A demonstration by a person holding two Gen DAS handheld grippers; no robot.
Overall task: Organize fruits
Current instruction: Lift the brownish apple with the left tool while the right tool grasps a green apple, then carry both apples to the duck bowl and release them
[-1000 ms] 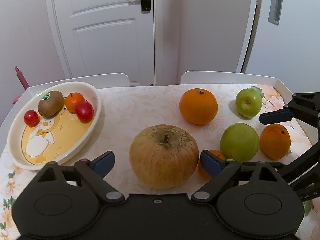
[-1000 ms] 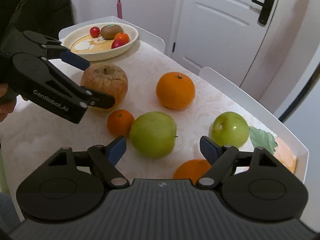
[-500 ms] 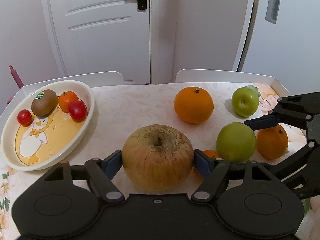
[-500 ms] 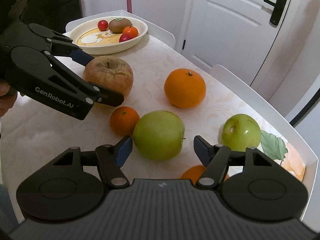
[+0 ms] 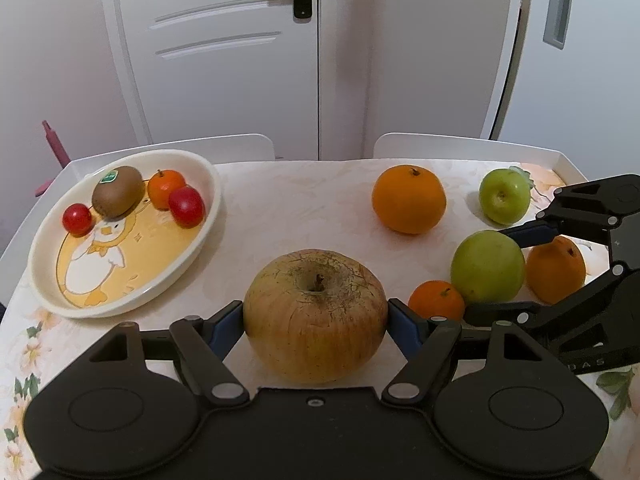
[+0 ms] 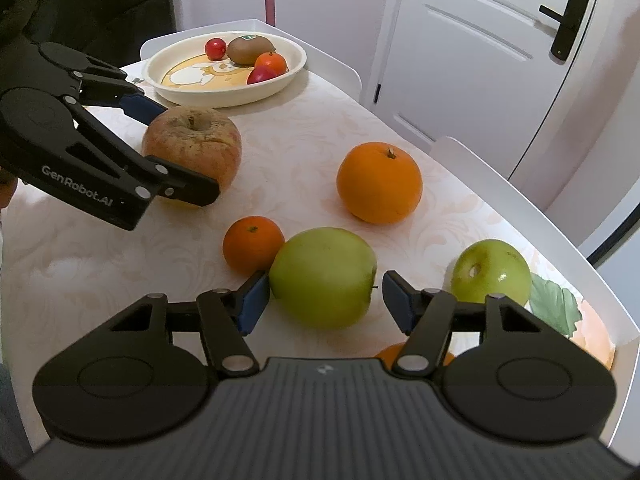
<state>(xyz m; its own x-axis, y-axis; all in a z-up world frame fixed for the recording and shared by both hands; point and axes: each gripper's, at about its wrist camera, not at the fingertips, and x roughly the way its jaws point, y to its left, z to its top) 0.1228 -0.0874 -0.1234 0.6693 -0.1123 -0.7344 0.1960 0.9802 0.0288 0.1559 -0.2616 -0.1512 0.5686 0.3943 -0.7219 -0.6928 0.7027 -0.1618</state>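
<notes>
My left gripper (image 5: 316, 322) is shut on a big brown-red apple (image 5: 315, 314), its blue pads touching both sides; the apple also shows in the right wrist view (image 6: 194, 146). My right gripper (image 6: 323, 298) straddles a large green apple (image 6: 323, 276); the left pad touches it, the right pad stands a little apart. A small tangerine (image 6: 253, 243) sits against that apple. A big orange (image 6: 379, 182), a smaller green apple (image 6: 491, 270) and another orange (image 5: 555, 270) lie on the table.
A cream duck-print bowl (image 5: 48, 288) at the left holds a kiwi (image 5: 117, 191), a tangerine (image 5: 165, 188) and two small red fruits. The white tray rim (image 6: 520, 196) edges the table. A white door and chair backs stand behind.
My left gripper moved forward and closed onto the brown-red apple. My right gripper advanced around the large green apple and narrowed.
</notes>
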